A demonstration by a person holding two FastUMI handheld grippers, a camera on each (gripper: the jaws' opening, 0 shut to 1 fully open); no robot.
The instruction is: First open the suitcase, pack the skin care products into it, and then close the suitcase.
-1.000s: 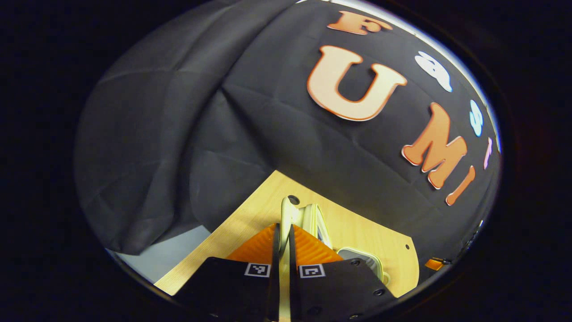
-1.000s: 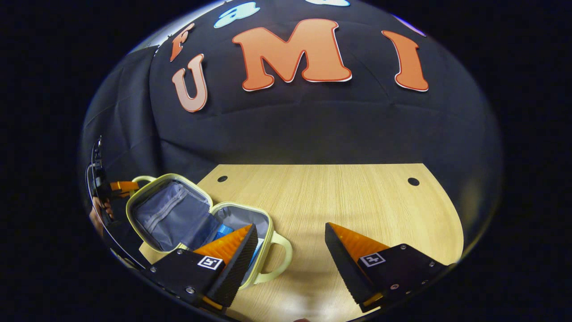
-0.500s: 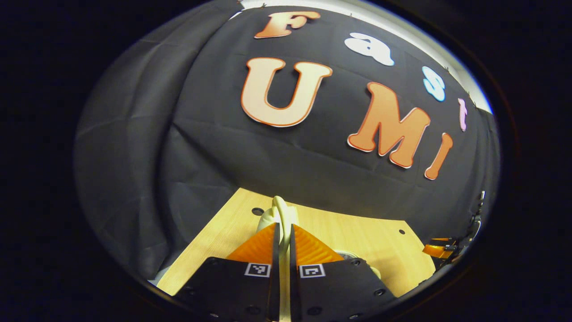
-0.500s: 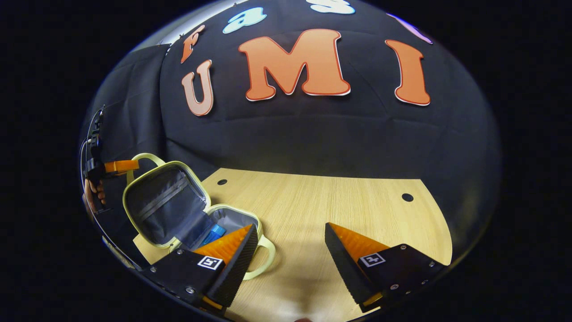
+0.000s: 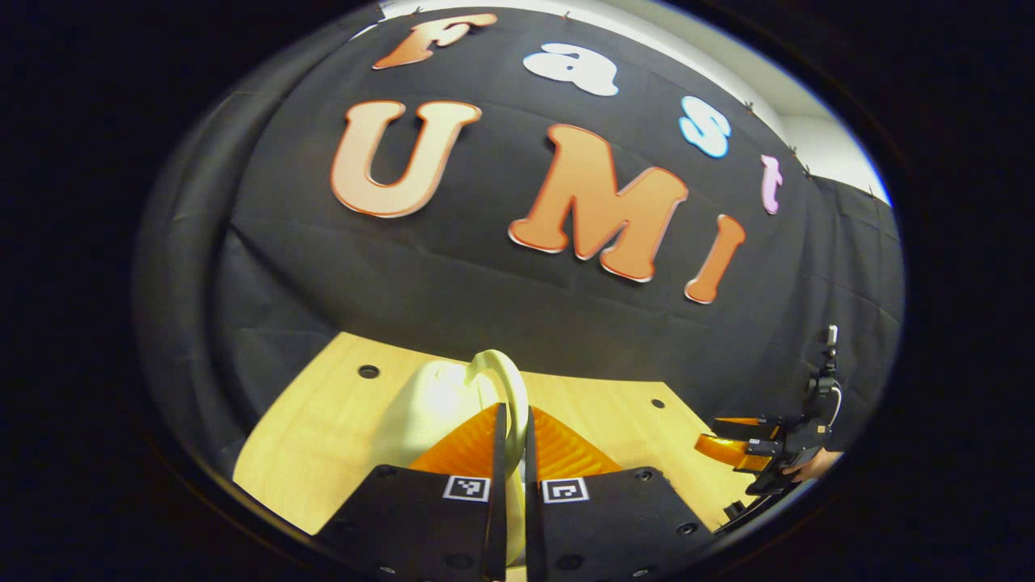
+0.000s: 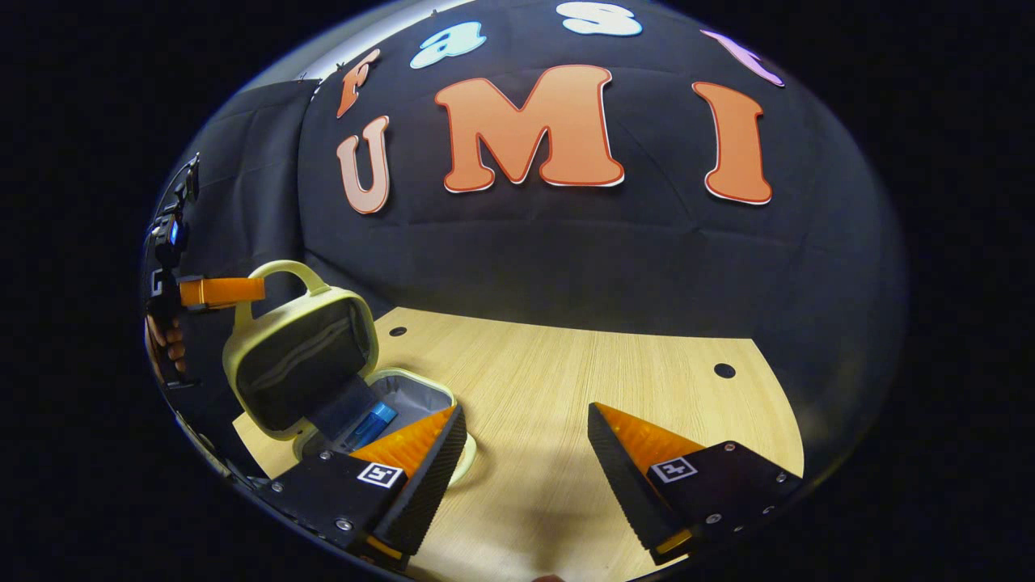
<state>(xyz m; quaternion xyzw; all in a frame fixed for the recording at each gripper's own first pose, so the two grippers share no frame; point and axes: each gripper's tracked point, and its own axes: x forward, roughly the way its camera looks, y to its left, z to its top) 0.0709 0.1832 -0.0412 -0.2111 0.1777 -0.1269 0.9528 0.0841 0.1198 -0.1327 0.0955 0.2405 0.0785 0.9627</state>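
- Overhead light falls warm on the bench (image 6: 614, 380), while the cloth wall stays dim.
- Glare washes out the suitcase lid (image 5: 441, 404) in the left gripper view.
- Fisheye bending curves the edges; focus is sharp.

Pale-yellow suitcase (image 6: 299, 356), grey lining, blue bottle (image 6: 373, 420)

Suitcase (image 6: 323, 380) is set on worktop (image 6: 614, 380) at its left side, w/ lid raised over base. Tube (image 6: 373, 419) is seen in base. Lid handle (image 5: 503, 388) is pinched in left claw (image 5: 511, 436). Right claw (image 6: 525, 453) is held above worktop, right of suitcase.
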